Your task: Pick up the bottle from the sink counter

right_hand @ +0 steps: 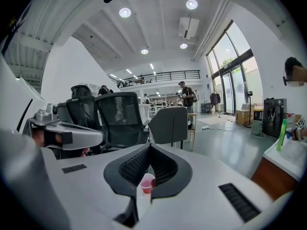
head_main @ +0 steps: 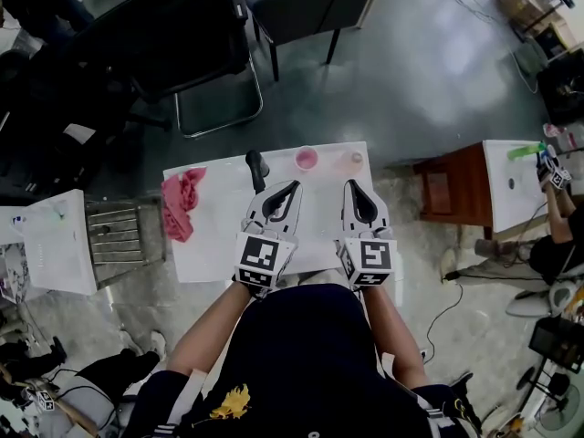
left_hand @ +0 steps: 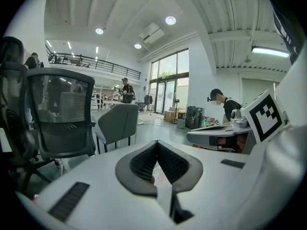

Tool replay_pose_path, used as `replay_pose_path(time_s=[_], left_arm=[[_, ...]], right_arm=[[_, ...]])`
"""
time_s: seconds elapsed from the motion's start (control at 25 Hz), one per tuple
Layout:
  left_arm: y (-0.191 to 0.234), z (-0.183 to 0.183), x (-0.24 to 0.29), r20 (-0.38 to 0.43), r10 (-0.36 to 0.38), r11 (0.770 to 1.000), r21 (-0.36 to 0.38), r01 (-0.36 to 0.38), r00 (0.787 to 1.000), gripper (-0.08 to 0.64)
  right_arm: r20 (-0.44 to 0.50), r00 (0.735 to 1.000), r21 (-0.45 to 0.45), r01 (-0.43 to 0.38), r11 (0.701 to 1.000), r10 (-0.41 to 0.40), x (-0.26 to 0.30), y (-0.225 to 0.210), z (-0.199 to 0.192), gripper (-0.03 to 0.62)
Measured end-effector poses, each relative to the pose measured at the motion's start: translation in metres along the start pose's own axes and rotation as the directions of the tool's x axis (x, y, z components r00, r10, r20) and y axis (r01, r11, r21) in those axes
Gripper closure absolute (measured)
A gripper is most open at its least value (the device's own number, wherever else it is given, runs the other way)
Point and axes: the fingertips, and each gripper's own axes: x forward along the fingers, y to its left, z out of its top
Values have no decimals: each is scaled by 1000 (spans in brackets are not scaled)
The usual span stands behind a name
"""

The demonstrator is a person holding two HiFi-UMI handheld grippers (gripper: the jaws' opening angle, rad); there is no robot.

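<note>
Head view: left gripper (head_main: 290, 188) and right gripper (head_main: 353, 186) have fingers closed, empty; the left should open before straddling the bottle (head_main: 256, 169).

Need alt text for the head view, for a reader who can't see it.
Seen from above, a person holds the left claw and right claw, both closed and empty, over a white counter. On it are a pink cloth, a dark upright object, possibly the bottle, a pink cup and a paler cup. A black office chair stands beyond.
</note>
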Motion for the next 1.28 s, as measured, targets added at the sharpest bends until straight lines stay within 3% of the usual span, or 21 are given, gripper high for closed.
replay_pose_path(time_s=[0.32, 0.68, 1.28], left_arm=[[4, -6, 22, -16, -1, 1000, 8, 2, 1000, 541], [-4, -27, 48, -61, -18, 999, -38, 15, 998, 541], [-3, -60, 82, -133, -6, 999, -50, 0, 991, 541]], right_arm=[[-32, 999, 12, 17, 1000, -17, 13, -14, -17, 565], [-79, 996, 17, 49, 999, -48, 30, -36, -44, 565], [-154, 976, -19, 155, 988, -157, 57, -77, -99, 565]])
